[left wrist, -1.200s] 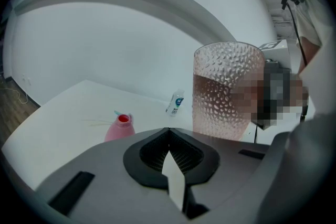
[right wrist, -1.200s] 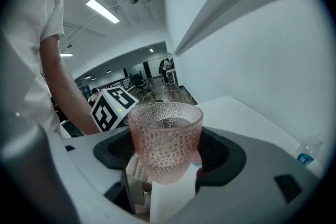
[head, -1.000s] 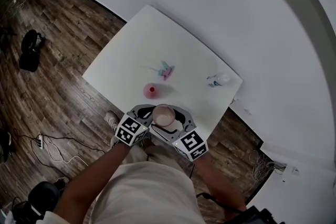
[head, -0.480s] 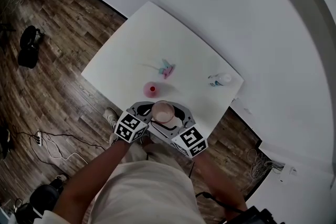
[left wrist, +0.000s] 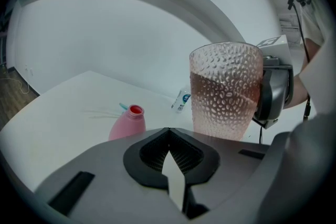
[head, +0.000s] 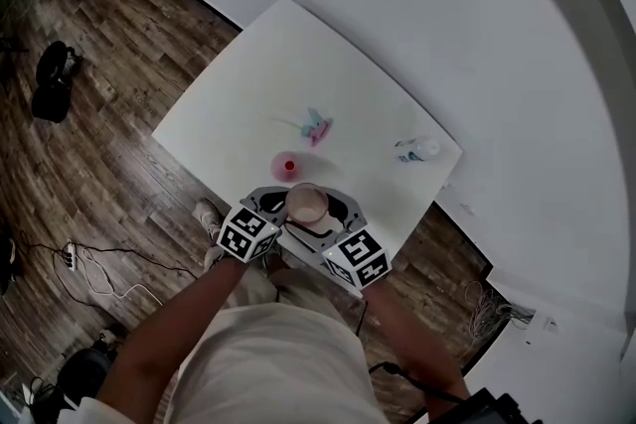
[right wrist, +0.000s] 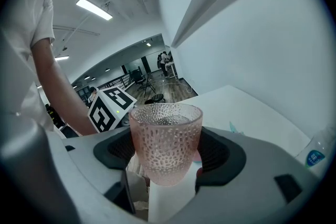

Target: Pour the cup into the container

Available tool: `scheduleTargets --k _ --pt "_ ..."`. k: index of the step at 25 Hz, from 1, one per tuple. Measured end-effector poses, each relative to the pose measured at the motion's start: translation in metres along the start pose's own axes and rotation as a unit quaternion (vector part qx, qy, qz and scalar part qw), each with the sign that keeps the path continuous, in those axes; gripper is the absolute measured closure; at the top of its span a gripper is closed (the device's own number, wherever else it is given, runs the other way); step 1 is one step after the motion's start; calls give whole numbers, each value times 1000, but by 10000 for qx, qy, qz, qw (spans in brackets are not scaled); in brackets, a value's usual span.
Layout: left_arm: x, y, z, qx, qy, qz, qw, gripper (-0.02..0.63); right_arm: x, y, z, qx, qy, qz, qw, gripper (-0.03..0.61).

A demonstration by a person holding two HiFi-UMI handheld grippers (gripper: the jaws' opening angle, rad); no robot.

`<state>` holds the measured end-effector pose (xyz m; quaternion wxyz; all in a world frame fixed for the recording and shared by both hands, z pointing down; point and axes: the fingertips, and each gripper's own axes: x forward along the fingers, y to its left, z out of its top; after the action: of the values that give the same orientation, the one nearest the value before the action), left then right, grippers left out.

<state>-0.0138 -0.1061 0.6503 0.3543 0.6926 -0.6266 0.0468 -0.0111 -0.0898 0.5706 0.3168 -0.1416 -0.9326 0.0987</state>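
You've got the cup clamped upright in your right gripper, and your left gripper is pinched shut on nothing. The pink bottle stands just ahead. Looks like the carry stage: next, get the rim over that narrow mouth and tip slowly.

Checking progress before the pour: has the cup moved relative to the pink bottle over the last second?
Yes, slightly: the cup has edged closer to the pink bottle standing on the table.

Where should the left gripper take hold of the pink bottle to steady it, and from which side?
Probably the wide body of the pink bottle, below the neck, level from its near left side: it stands upright, its red mouth must stay free, and the cup is on the right.
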Motion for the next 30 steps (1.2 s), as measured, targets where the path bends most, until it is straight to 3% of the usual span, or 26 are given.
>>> scheduleTargets --k 30 --pt "5 27 -19 -306 82 33 9995 603 36 -10 -15 530 459 495 9963 218"
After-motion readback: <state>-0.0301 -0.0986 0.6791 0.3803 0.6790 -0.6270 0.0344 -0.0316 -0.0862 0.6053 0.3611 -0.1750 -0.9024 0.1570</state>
